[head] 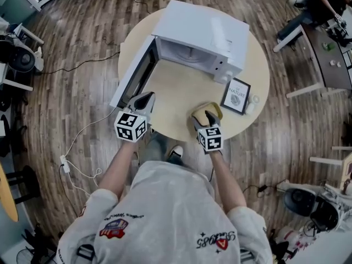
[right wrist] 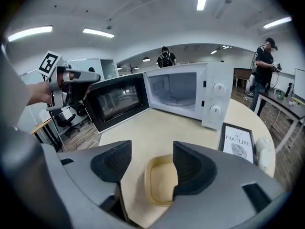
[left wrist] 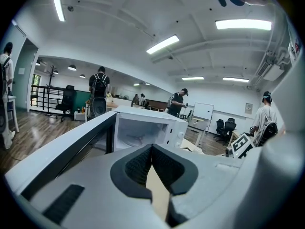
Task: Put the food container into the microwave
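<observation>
I see the container [right wrist: 159, 180] sitting on the tabletop [head: 181, 92] at its near edge, between the spread jaws of my right tool [right wrist: 150, 161] (its right side is hidden behind one jaw, so I can't tell whether they touch). Beyond it, the microwave [head: 201, 34] stands with its door [head: 133, 73] swung wide. My left tool [left wrist: 152, 149] has its jaws together and empty, close by the door's outer end. A framed print [head: 236, 95] leans beside the microwave.

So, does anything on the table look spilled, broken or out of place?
Nothing stands out. The microwave sits upright with its door open, the container lies flat on the table between the open jaws of the right gripper, and nothing is spilled.
</observation>
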Demonstrator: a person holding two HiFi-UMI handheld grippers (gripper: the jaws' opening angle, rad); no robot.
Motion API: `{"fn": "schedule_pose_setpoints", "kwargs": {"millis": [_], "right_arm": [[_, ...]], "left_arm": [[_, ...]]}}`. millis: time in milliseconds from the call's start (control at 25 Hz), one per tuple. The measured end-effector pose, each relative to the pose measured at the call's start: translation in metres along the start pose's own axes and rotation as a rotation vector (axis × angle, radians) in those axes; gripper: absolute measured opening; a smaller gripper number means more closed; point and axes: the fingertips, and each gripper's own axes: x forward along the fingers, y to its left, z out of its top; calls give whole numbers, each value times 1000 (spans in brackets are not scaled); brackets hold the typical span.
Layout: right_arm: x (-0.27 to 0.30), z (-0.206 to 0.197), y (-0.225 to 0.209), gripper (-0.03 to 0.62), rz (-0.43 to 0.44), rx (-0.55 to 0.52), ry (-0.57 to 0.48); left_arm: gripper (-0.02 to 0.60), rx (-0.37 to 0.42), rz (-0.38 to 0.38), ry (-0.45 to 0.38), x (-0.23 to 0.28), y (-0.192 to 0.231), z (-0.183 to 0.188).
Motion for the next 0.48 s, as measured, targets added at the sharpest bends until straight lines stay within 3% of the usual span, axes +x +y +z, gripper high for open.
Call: {"fn": "schedule_pose_setpoints", "kwargs": {"millis": [240, 480], "right_arm": [[26, -57, 12, 252, 57, 12, 181], [40, -83, 19, 202, 73, 31, 288]], "left_arm": [[3, -16, 22, 14, -7, 8, -11], [5, -29, 39, 33, -15, 15, -22]]}}
